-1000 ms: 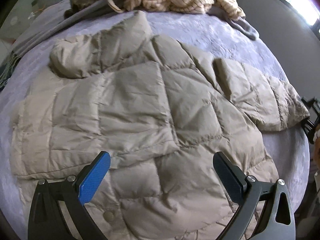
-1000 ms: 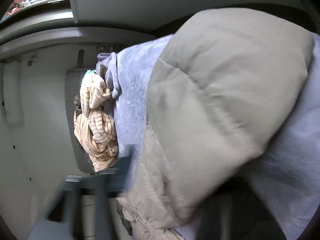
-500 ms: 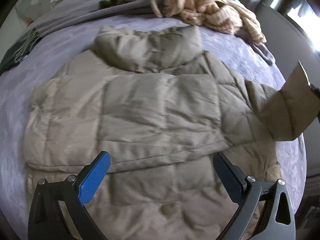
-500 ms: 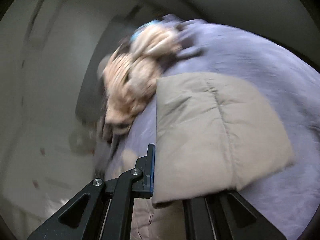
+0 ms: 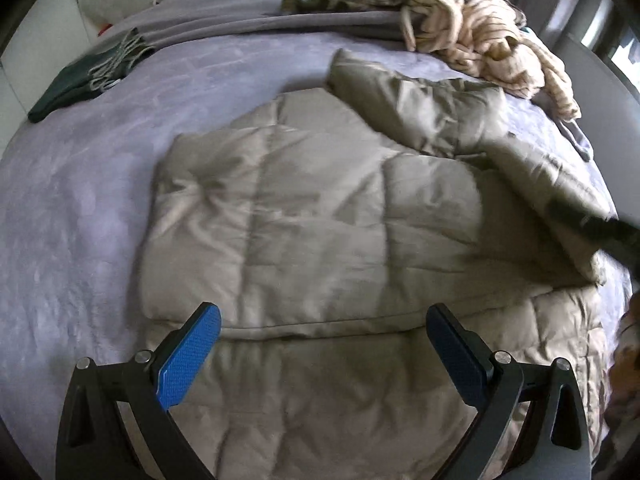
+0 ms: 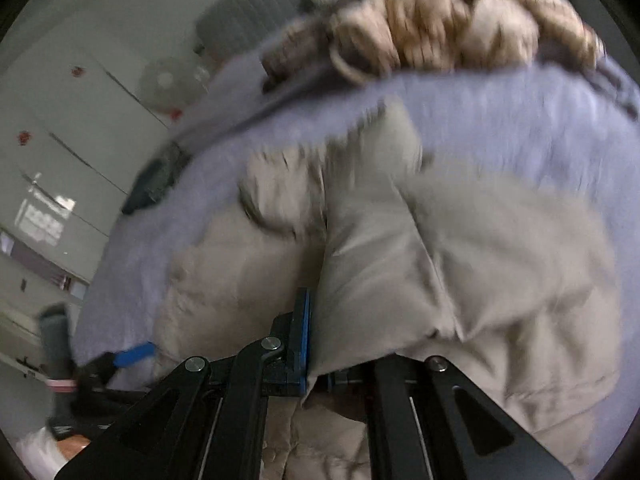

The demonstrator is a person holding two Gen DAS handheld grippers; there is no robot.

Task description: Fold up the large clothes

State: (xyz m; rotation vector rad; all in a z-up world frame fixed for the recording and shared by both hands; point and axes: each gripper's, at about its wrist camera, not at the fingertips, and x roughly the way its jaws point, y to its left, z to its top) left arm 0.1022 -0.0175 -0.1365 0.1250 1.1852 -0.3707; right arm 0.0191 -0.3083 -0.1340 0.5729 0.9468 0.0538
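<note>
A beige quilted puffer jacket lies spread on a lavender bed cover. My left gripper is open and empty, hovering over the jacket's near hem. My right gripper is shut on the jacket's right sleeve and holds it lifted over the jacket body. In the left wrist view the sleeve crosses the jacket's right side, and the dark right gripper shows at its end. The right wrist view is blurred.
A pile of cream striped and brown clothes lies at the far edge of the bed. A dark green scarf with fringe lies at the far left. White cupboards stand beyond the bed.
My right gripper has carried the sleeve up and inward over the jacket body. My left gripper has shifted, so the jacket sits further right in its view.
</note>
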